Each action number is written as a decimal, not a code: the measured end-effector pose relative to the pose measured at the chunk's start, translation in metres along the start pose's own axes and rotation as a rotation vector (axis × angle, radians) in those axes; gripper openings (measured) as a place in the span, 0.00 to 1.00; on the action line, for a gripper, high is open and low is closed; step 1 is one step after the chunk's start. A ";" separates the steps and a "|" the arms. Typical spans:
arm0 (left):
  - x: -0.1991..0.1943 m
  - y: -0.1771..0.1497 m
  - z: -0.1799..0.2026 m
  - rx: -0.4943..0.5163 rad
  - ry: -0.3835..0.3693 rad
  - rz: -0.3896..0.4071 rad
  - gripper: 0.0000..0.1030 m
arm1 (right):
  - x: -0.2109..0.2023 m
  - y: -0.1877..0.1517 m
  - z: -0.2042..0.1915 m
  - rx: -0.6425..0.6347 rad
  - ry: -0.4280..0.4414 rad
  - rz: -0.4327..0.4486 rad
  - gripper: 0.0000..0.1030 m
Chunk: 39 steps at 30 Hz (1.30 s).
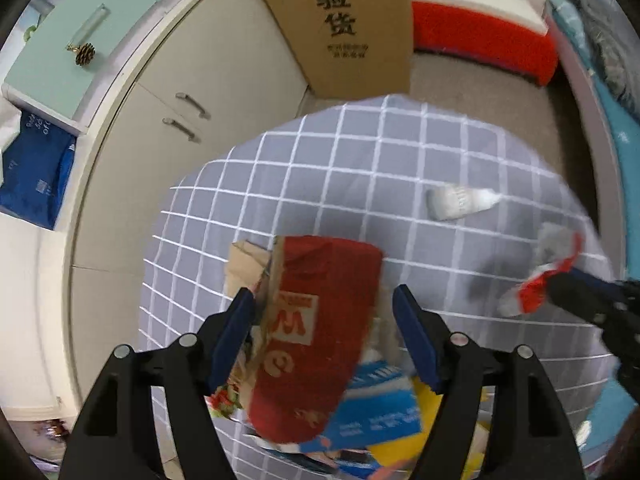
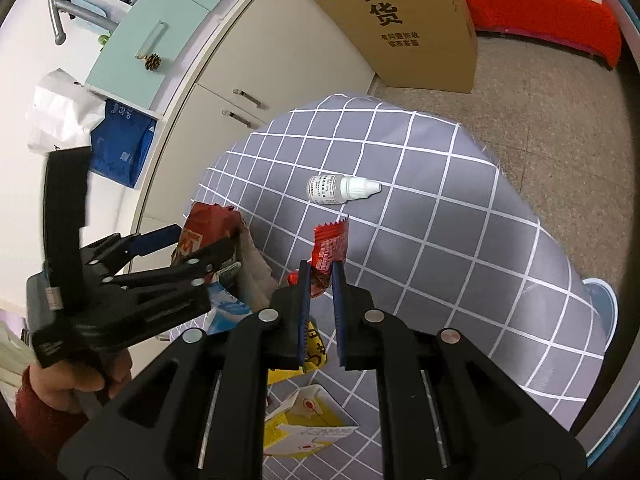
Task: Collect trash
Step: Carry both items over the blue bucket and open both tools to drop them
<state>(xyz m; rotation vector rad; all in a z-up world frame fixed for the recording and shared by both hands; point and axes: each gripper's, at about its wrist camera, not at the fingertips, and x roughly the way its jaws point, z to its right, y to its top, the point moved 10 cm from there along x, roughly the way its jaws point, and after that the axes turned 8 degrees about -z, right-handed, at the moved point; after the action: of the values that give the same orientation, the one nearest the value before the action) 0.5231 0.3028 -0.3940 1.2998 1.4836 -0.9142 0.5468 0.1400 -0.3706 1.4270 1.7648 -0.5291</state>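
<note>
**Trash on hand: wrapper held, bottle ahead**

Right gripper (image 2: 321, 280): pinched on red snack wrapper (image 2: 330, 250). Dropper bottle (image 2: 342, 188): just beyond, lying crosswise, nearest this claw. Left gripper (image 1: 324, 320): spread loosely around red paper bag (image 1: 316, 332), pads clear.

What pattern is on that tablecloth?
Grey tablecloth with a white grid of lines; clearest in the right wrist view.

even indoor light, blurred, fisheye-warped edges
</note>
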 end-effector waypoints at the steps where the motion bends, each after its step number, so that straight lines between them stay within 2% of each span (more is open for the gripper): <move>1: 0.002 0.001 -0.005 -0.007 0.004 0.000 0.59 | 0.001 0.000 -0.001 0.001 0.001 -0.001 0.11; 2: 0.002 0.000 -0.008 -0.021 -0.007 0.001 0.51 | 0.003 0.000 -0.002 0.000 0.002 -0.001 0.11; 5: -0.010 -0.002 -0.022 -0.052 -0.022 0.032 0.47 | 0.007 0.001 -0.010 -0.012 0.004 -0.004 0.11; 15: -0.081 -0.022 -0.076 -0.198 -0.055 0.166 0.41 | 0.000 -0.003 -0.053 -0.102 0.046 -0.006 0.11; 19: -0.115 -0.030 -0.071 -0.247 -0.152 0.214 0.41 | -0.016 -0.009 -0.056 -0.115 0.073 0.006 0.11; 21: -0.131 -0.030 -0.056 -0.242 -0.182 0.245 0.41 | -0.030 -0.014 -0.050 -0.114 0.080 0.019 0.11; 23: -0.143 -0.027 -0.030 -0.210 -0.203 0.264 0.41 | -0.043 -0.019 -0.040 -0.103 0.083 0.031 0.11; 28: -0.162 -0.022 0.069 -0.092 -0.271 0.272 0.41 | -0.093 -0.039 0.019 -0.039 0.058 0.078 0.11; 34: -0.172 -0.029 0.215 0.086 -0.376 0.238 0.41 | -0.163 -0.074 0.131 0.087 -0.038 0.137 0.11; 39: -0.164 -0.042 0.318 0.200 -0.455 0.187 0.41 | -0.190 -0.125 0.228 0.198 -0.152 0.115 0.11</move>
<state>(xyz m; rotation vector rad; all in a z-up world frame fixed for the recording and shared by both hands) 0.5366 -0.0516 -0.3315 1.2430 0.9230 -1.1625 0.5107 -0.1800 -0.3784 1.5693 1.5349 -0.7477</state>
